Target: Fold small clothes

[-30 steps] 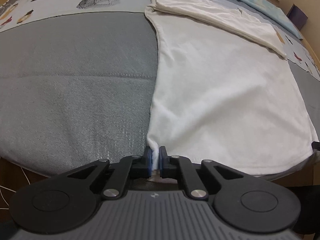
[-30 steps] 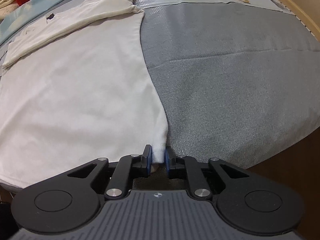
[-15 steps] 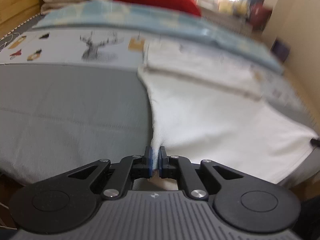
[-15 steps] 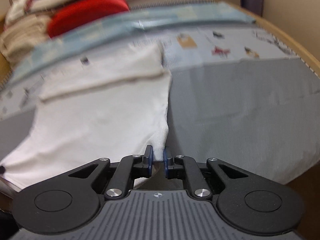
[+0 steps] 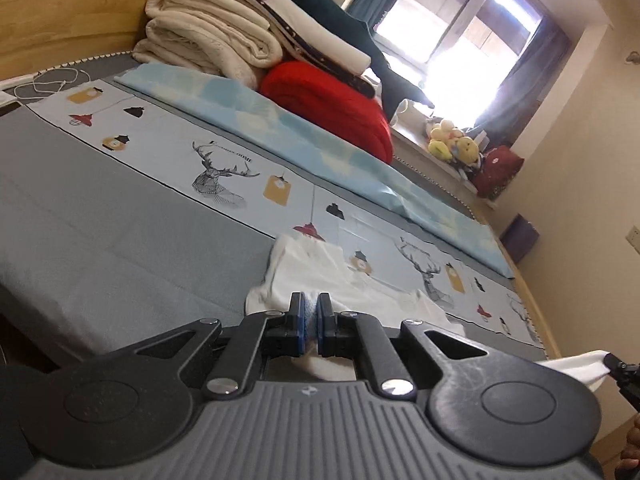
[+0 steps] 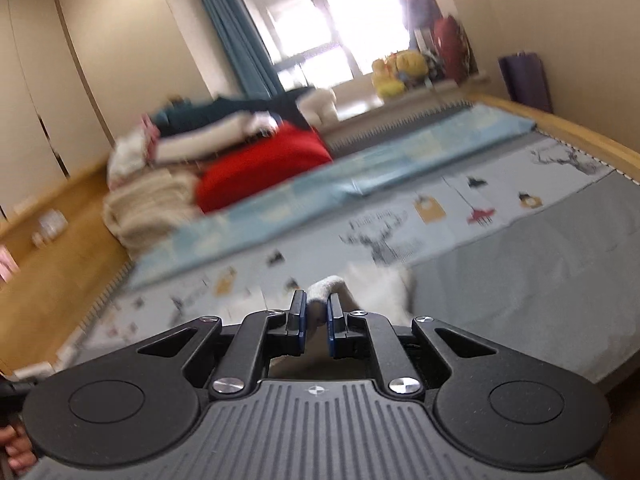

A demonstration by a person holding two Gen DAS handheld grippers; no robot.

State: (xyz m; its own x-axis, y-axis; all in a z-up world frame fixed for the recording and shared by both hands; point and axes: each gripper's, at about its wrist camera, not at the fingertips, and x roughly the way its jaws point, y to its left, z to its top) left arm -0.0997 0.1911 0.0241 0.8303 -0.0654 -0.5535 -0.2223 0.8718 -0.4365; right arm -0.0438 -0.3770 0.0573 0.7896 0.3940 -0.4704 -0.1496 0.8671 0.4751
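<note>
Through the left wrist view, my left tool clamps the white garment hem, now lifted off the bed where it lay flat a second ago; the fold-over has begun. Through the right wrist view, my right tool grips the other corner, raised, aimed shallowly downward.

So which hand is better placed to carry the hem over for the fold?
Neither clearly: the left gripper and right gripper are each shut on a corner of the white garment, so probably both together.
</note>
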